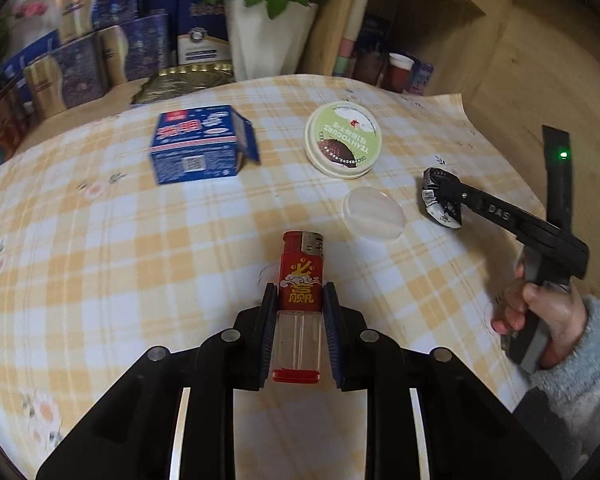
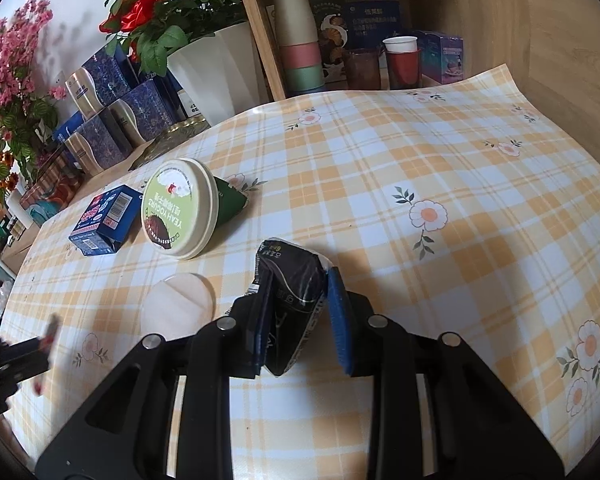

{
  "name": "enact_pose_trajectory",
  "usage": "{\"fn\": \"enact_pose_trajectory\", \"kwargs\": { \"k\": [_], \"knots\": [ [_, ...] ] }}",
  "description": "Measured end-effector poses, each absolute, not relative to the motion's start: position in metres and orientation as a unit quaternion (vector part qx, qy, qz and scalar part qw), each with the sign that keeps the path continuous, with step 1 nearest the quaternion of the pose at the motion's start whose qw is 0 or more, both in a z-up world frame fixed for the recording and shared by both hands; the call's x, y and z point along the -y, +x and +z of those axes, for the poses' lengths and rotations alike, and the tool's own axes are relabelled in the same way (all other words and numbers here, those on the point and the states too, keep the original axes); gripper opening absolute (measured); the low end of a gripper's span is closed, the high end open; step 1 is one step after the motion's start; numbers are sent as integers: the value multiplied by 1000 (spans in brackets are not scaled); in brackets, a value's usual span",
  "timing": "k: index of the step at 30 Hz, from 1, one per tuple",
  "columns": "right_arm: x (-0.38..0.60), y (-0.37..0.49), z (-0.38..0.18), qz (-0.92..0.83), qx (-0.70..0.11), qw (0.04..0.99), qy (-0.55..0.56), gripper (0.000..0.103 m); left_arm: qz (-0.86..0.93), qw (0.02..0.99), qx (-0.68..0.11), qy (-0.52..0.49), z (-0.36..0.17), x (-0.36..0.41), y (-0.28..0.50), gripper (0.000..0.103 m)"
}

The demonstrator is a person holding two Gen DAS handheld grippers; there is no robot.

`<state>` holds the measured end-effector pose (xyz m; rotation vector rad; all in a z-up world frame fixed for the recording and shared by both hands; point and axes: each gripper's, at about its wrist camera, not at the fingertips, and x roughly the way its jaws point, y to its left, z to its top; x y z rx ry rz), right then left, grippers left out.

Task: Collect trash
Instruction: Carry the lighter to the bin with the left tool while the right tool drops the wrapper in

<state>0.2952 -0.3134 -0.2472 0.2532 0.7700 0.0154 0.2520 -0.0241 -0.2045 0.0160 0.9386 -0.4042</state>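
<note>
1. While both tools are loaded, the room sets the bounds: a wooden shelf unit [image 2: 260, 32] at the back holds stacked cups [image 2: 298, 40], and a white planter [image 2: 212, 68] with red flowers stands among blue gift boxes [image 2: 112, 120].
2. A table under a yellow plaid cloth [image 2: 420, 152] is the work surface; it lies flat, with its far right corner curled up.
3. Trash remaining on the cloth: a blue carton [image 1: 198, 148] with its flap open, a green yogurt tub [image 1: 343, 139] lying on its side, and a clear plastic lid [image 1: 374, 214] just beside the tub.
4. Right gripper [image 2: 296, 320]: jaws narrowed onto a crumpled black wrapper [image 2: 292, 276], which appears lifted clear of the cloth.
5. Left gripper [image 1: 299, 320]: jaws closed firmly on a red lighter [image 1: 300, 300], gripped at mid-body with the metal head pointing forward.
6. Judgement: the pick-up step is complete for two items. No bin is visible in either view.
7. The next move calls for carrying both pieces to a receptacle, releasing them, then returning for the carton, tub and lid.
</note>
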Motion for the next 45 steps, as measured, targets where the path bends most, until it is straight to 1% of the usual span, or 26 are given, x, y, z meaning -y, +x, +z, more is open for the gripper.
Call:
{"fn": "enact_pose_trajectory", "kwargs": {
  "k": [4,9,14,24,32,41,43,45],
  "knots": [
    [314,290,-239,-2,-382,916,125,29,-179,879,-441,-25,-188,4,215,23],
    [315,257,-216,17,-362,921,141,30,-170,888,-425,-44,-167,-15,179,23],
    [313,207,-197,38,-350,923,156,30,-168,894,-411,-58,-151,-23,143,23],
    [286,105,-188,88,-359,917,150,30,-184,898,-394,-73,-138,-27,68,23],
    [253,38,-206,129,-392,902,129,30,-195,895,-393,-86,-145,-29,19,23],
    [232,15,-244,145,-457,870,113,30,-207,887,-404,-84,-158,-26,-5,23],
    [231,14,-248,154,-467,862,123,33,-209,887,-403,-82,-159,-25,-8,23],
    [230,15,-250,160,-475,854,140,44,-210,887,-403,-81,-159,-24,-9,23]
  ]
}}
